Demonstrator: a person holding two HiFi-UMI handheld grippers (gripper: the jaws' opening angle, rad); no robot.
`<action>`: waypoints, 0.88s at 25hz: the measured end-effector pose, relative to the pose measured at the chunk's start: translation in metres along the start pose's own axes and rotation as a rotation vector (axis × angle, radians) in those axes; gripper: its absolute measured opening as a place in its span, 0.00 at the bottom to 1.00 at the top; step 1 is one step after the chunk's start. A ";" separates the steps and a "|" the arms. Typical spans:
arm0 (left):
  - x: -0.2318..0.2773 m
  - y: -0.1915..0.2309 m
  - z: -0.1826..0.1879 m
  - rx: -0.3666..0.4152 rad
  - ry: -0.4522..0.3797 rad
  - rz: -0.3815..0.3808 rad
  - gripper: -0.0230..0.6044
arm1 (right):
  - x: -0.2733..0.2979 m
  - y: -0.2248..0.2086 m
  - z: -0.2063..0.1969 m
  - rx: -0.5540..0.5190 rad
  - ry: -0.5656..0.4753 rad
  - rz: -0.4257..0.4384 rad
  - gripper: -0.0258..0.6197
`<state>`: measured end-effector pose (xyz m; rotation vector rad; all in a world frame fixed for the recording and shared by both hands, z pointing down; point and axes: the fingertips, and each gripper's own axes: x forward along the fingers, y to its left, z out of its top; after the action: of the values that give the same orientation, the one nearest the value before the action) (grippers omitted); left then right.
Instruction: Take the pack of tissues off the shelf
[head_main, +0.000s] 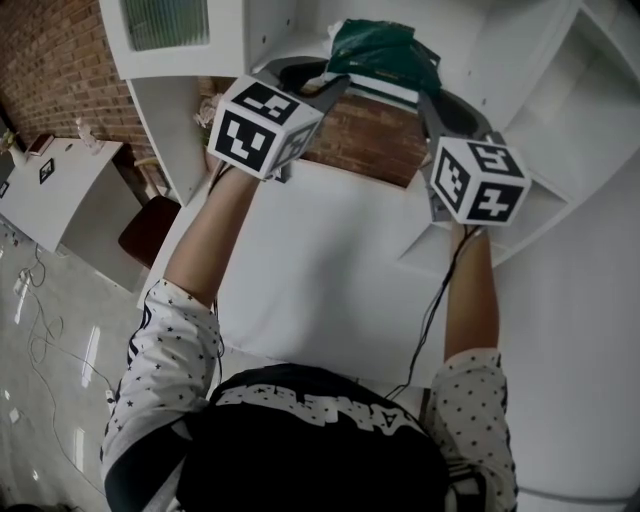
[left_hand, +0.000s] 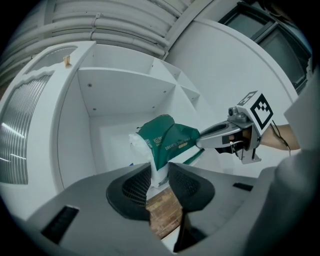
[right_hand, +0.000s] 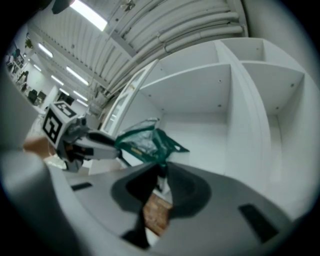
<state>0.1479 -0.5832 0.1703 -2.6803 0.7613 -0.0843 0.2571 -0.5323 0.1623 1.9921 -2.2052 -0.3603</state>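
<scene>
The pack of tissues (head_main: 385, 55) is green and white, the shelf (left_hand: 125, 90) white, the marker cubes (head_main: 262, 128) black-and-white squared, the brick wall (head_main: 55, 60) red-brown, the sleeves (head_main: 170, 350) white with dark speckles.

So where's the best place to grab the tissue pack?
Probably by its two ends, coming level through the open front of the shelf. The pack of tissues is soft, with wrapper bunched at each end, so the left gripper pinches one end and the right gripper the other.

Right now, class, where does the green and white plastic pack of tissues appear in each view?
Head view: green and white plastic pack of tissues, top centre.
Left gripper view: pack at centre, between the jaws.
Right gripper view: pack left of centre.
Shared landmark: white shelf unit.
</scene>
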 end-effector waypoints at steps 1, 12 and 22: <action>-0.002 -0.004 0.002 0.005 -0.005 0.001 0.25 | -0.005 0.000 0.001 -0.004 -0.006 -0.006 0.16; -0.021 -0.027 0.012 0.025 -0.083 0.007 0.24 | -0.039 0.008 0.010 -0.074 -0.079 -0.086 0.16; -0.037 -0.047 0.003 0.043 -0.125 0.005 0.24 | -0.062 0.022 -0.003 -0.096 -0.103 -0.120 0.17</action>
<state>0.1400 -0.5253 0.1855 -2.6148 0.7196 0.0674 0.2439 -0.4689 0.1739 2.1037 -2.0865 -0.5848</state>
